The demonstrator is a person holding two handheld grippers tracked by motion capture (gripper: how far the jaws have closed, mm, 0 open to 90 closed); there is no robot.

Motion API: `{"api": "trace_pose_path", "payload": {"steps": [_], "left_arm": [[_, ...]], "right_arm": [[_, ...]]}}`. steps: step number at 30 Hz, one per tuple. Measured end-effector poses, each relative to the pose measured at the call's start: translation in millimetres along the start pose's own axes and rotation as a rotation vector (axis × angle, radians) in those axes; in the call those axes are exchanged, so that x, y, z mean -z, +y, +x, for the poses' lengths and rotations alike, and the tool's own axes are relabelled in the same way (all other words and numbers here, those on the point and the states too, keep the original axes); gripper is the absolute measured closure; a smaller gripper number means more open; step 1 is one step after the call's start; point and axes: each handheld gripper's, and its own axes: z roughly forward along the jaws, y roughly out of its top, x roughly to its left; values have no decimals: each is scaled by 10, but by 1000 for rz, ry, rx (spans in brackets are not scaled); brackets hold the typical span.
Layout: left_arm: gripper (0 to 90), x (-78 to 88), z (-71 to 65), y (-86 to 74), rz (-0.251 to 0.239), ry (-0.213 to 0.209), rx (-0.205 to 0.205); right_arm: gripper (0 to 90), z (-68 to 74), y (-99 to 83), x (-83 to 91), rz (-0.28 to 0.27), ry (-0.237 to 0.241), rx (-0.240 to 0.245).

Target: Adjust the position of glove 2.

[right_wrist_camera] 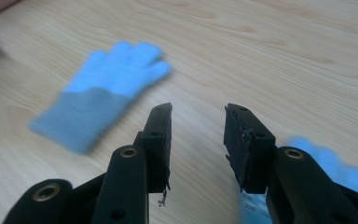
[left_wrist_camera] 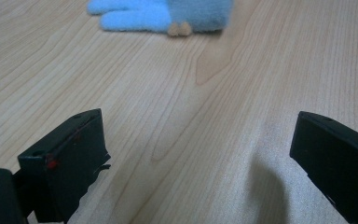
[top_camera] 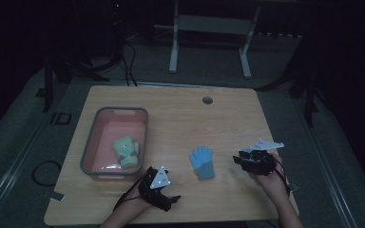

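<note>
The glove (top_camera: pixel 202 162) is light blue at the fingers, with a greyer blue cuff. The bench (top_camera: pixel 185 118) is pale wood with visible grain. The basin (top_camera: pixel 97 124) near its left edge is pink with a grey rim and holds a yellow-green glove (top_camera: pixel 127 153). Both grippers' jaws are black.

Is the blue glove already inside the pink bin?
No. In the high view the blue glove lies flat on the table, right of the pink bin.

Blue glove (top_camera: pixel 202 162) btwn grippers; green glove (top_camera: pixel 127 152) in tub (top_camera: pixel 89 148).
</note>
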Motion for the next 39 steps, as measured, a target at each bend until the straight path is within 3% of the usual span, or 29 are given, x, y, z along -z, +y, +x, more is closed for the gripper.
{"api": "trace_pose_path", "payload": {"steps": [10,16,23,25,28,32,35,39], "left_arm": [[39,-2,3,0,0,0,5],[39,-6,2,2,2,1,4],[39,-5,5,1,2,0,6],[39,-4,5,1,1,0,5],[39,-5,5,1,2,0,6],[39,-8,-1,4,7,2,3],[39,-8,1,4,7,3,6],[39,-8,1,4,8,2,6]], "right_arm": [[608,-501,-262,173,22,-55,23],[600,-651,-403,139,45,-37,16],[598,-666,-566,-13,67,-28,15],[650,-652,-578,-12,62,-39,12],[797,-620,-594,-21,46,-42,-5],[842,-563,-557,-33,61,-61,-63],[852,-529,-489,-21,63,-76,-148],[854,-389,-325,29,37,-125,-178]]}}
